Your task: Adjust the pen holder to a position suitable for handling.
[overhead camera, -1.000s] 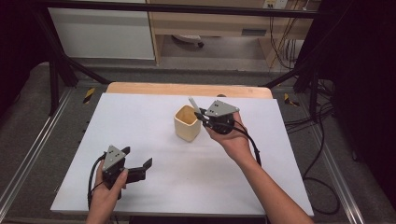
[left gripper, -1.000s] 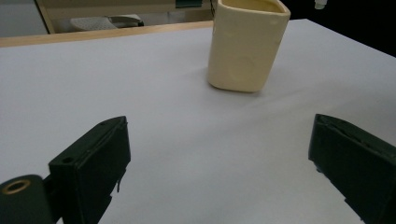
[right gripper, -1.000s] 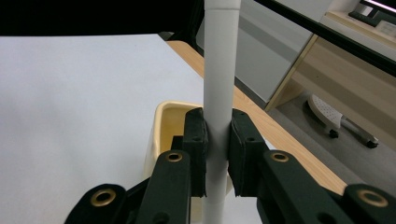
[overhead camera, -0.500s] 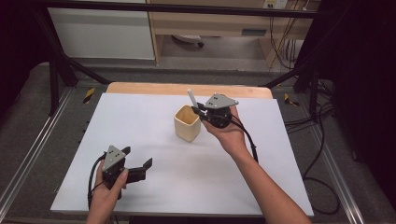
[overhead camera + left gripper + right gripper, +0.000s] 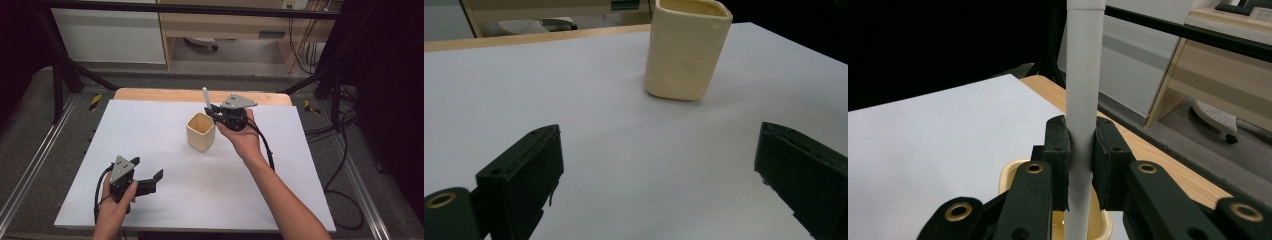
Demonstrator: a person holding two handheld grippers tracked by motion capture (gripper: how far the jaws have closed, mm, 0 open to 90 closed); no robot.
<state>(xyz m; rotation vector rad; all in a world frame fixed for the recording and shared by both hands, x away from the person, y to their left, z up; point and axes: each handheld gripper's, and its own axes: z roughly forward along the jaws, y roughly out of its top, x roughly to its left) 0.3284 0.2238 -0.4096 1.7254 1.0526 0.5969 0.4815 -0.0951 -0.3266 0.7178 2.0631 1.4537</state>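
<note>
The right tool (image 5: 216, 114) is clamped tight on a white stick (image 5: 1082, 100), held upright just above the cream cup (image 5: 201, 131); in the right gripper view the stick's lower end drops in front of the cup's open mouth. The cup stands on the white bench (image 5: 150, 125), nothing else crowding it. The left tool (image 5: 147, 181) (jaws spread wide, holding nothing) rests near the bench's front edge, well apart from the cup. Beyond the bench are black frame bars (image 5: 65, 75) and trailing cables (image 5: 345, 150) on the floor.
</note>
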